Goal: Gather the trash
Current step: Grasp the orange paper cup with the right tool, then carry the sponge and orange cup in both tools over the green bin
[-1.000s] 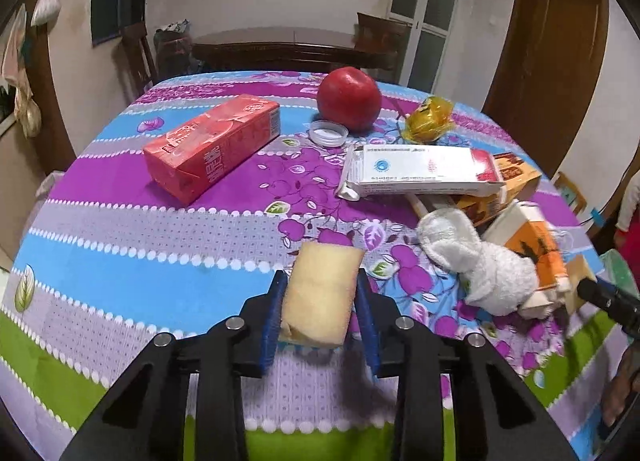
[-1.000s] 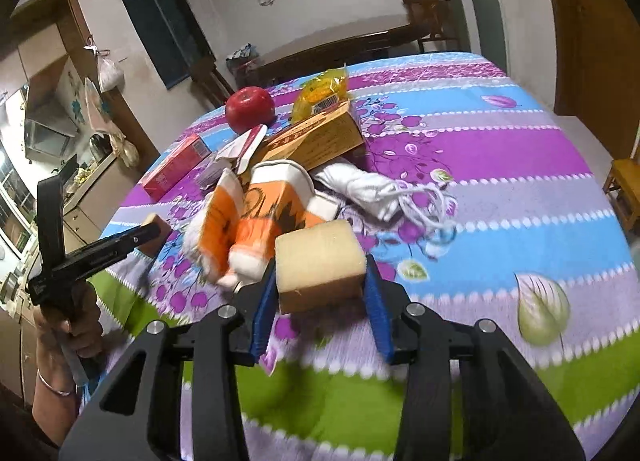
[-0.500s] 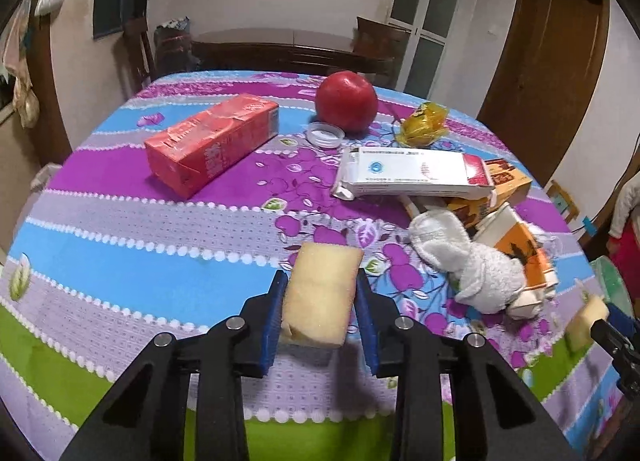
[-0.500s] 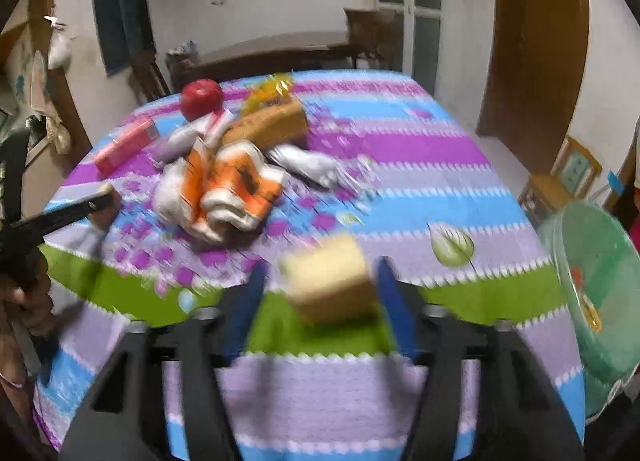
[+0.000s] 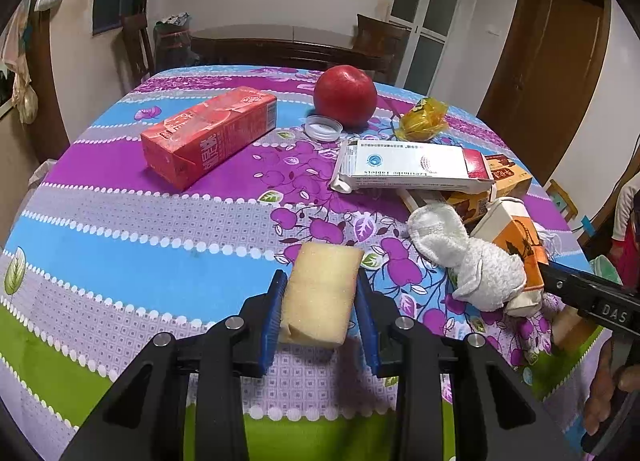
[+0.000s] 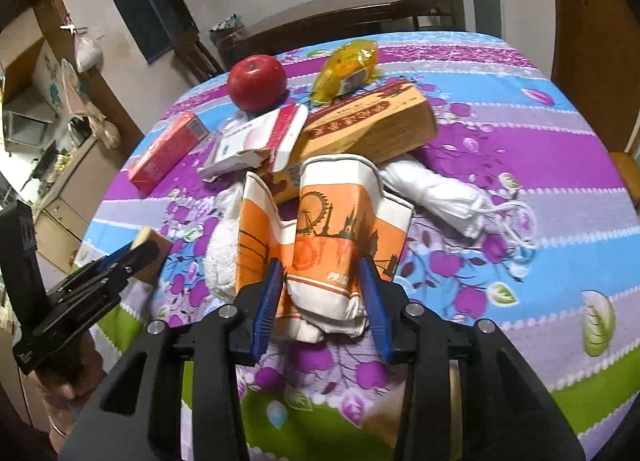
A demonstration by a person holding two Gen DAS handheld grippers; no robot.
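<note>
My left gripper is shut on a yellow sponge block and holds it over the near part of the table. It also shows at the left of the right wrist view. My right gripper has its jaws around a crushed orange and white paper cup at the table's front; whether the pads press it I cannot tell. The cup also shows in the left wrist view beside a white crumpled cloth. A second sponge block sits by the right gripper's body.
On the flowered tablecloth lie a red carton, a red apple, a white lid, a yellow wrapper, a white tablet box, a brown box and a white bag with strings.
The right gripper no longer holds the sponge block between its jaws; it has swung back over the table and now straddles the crushed cup. The left gripper has stayed shut on its sponge.
</note>
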